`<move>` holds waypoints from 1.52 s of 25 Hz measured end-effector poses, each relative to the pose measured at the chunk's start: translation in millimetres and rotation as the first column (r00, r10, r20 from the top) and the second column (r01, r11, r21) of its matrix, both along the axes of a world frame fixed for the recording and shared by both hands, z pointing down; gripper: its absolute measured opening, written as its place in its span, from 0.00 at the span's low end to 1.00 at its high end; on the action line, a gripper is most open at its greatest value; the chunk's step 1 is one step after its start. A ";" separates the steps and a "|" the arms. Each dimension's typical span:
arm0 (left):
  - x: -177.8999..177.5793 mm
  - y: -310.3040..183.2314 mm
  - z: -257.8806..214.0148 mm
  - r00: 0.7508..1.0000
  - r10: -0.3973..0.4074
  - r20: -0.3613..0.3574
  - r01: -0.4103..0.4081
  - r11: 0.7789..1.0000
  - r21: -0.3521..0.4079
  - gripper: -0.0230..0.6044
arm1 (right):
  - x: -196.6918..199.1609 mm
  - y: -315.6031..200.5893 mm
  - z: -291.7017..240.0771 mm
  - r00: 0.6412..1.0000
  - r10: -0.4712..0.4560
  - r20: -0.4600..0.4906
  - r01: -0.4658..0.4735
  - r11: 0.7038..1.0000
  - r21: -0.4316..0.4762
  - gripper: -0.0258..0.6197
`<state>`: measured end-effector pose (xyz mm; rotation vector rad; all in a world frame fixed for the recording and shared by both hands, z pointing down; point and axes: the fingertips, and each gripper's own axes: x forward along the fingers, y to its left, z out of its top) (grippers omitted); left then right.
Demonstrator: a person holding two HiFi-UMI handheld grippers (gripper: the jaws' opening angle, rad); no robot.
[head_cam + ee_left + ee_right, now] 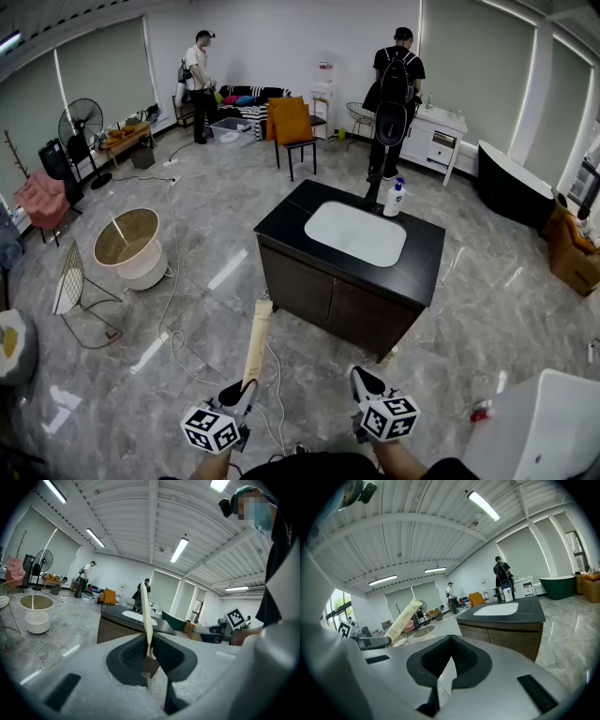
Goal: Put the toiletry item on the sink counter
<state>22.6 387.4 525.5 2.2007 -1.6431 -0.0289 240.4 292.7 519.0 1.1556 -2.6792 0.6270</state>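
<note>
Cream box (256, 339) clenched in the left claw (247, 389), short of the counter (424, 265)
Jaws pinch the box's lower end, and it slants up toward 12 o'clock. Open marble floor (216, 281) separates it from the black counter's near edge at 1 o'clock. A white basin (356, 232) is sunk in the counter, with a pump bottle (395, 198) just beside its far rim. At 10 o'clock a round tub (131, 248) holds a stick (119, 231). The right claw (360, 377) is clamped together with nothing in it.

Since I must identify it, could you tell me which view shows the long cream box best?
The right gripper view: the cream box shows its broad printed face. The head view shows its length beyond the left gripper; the left gripper view shows only its edge, clamped.
</note>
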 end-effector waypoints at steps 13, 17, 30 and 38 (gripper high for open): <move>-23.6 -13.9 5.7 0.999 -0.040 -0.032 0.040 0.999 -0.017 0.11 | -26.9 -24.6 -0.6 0.998 -0.038 0.042 0.038 0.999 -0.010 0.04; -29.1 -40.3 4.1 0.998 -0.053 -0.028 0.052 0.998 -0.023 0.11 | -32.4 -59.4 -0.3 0.999 -0.031 0.040 0.031 0.999 -0.019 0.04; -28.1 -163.7 -15.4 0.998 -0.061 0.009 0.061 0.998 0.002 0.11 | -41.7 -196.2 -7.4 0.997 -0.073 0.025 0.073 0.997 0.003 0.04; -28.6 -212.9 -6.1 0.996 -0.090 0.017 0.090 0.996 -0.011 0.11 | -51.1 -253.7 8.0 0.993 -0.116 0.008 0.116 0.993 -0.014 0.04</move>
